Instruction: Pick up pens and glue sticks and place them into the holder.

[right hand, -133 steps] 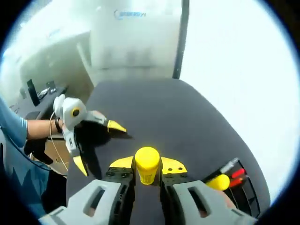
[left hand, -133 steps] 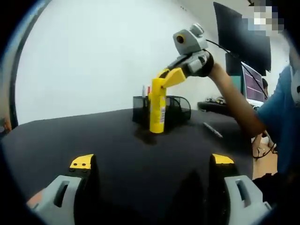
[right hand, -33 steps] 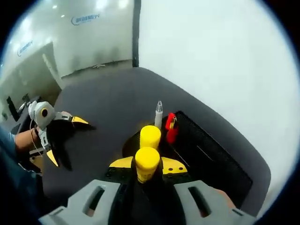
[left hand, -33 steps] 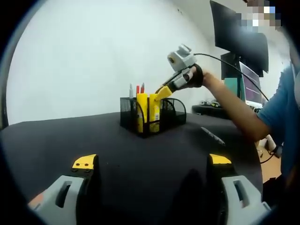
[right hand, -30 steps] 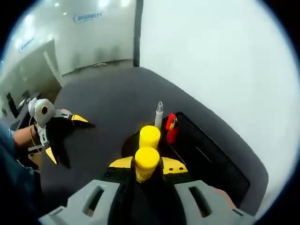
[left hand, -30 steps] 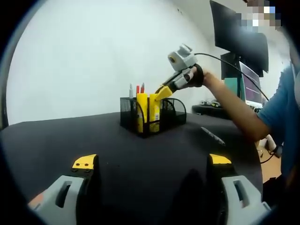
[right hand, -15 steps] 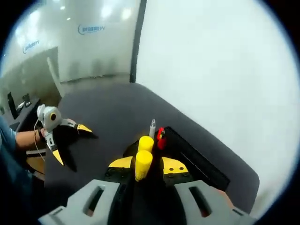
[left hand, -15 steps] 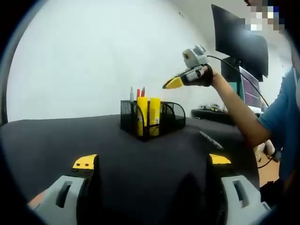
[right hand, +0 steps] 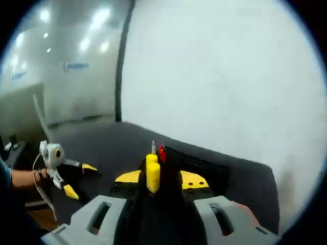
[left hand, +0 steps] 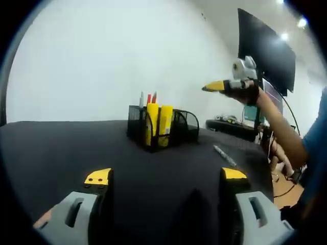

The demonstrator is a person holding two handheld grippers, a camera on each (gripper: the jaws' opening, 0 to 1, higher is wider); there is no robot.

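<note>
R gripper [left hand: 212, 88] lifted off holder [left hand: 162, 126], prob. empty, glue sticks [left hand: 158, 125] inside

black tabletop [left hand: 61, 148] | white wall [left hand: 92, 56] | dark monitor [left hand: 265, 51] upper right | glass partition [right hand: 66, 76]

Worktop [left hand: 61, 148] matt black, cloth-like, no shine; holder [left hand: 180, 125] black wire mesh metal, see-through; glue sticks [left hand: 158, 125] smooth yellow plastic, slight gloss; loose pen [left hand: 225, 155] on worktop, silvery sheen; left tool [left hand: 166, 176] matt grey plastic with yellow tips; wall [left hand: 92, 56] plain matt white
</note>
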